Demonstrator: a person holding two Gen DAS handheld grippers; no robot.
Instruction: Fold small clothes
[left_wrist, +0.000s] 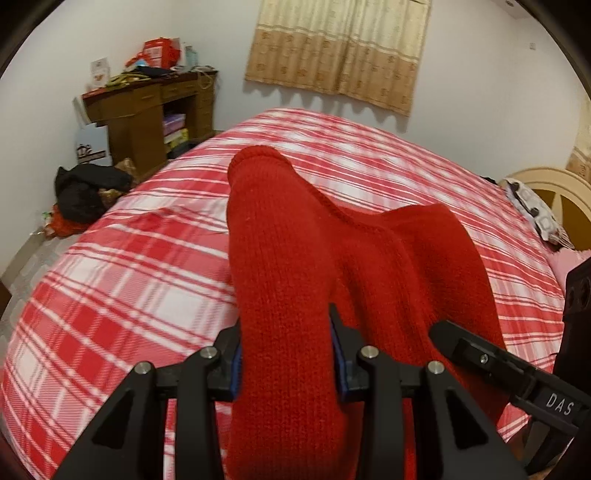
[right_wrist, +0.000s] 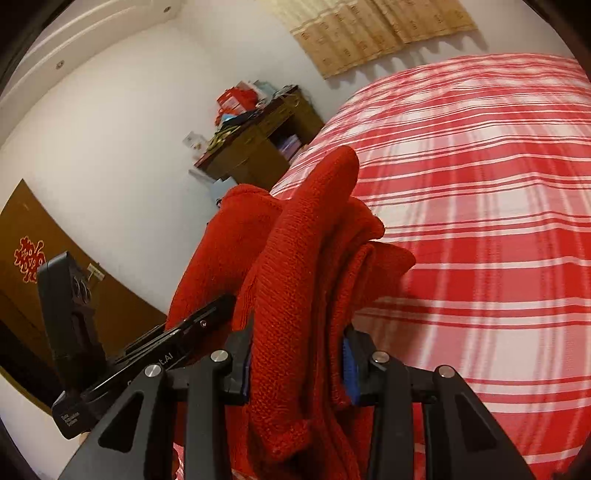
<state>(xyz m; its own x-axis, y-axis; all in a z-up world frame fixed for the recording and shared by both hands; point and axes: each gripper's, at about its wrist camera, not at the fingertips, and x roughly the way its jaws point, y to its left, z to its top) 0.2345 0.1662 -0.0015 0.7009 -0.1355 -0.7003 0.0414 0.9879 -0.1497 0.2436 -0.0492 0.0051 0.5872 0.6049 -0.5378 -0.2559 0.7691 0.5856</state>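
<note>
- Red knit garment (left_wrist: 295, 258) was bunched between the pads of both claws, so each claw was clamped on a thick wad of it rather than on a single edge.
- Left claw (left_wrist: 286, 354) held a rolled tube of knit that stood out ahead of its tips; more cloth spread off to its right, toward the right claw (right_wrist: 297, 365).
- From the right wrist, the right claw gripped several stacked layers, with a loose lobe sagging just beyond and right of its tips.
- Judged from this, the garment hung off the bed (left_wrist: 110, 295), carried between the two claws, which sat close beside each other; the left claw's finger showed just left of the right one.
- To do the step well, I judged both grips should stay firm and the claws should draw apart until the span between them went taut, otherwise the bundle would land crumpled.
- Lowering the far, hanging end onto the plaid cover first, ahead of the tips, and then laying the held edge back toward the claws would likely flatten it.
- Risk as I judged it: thick knit can slip from pads holding uneven layers, and which edge each claw held I could not tell.
- Desk (left_wrist: 147, 107) and dark pile (left_wrist: 85, 192) lay well beyond the left claw, off the bed's far left.
</note>
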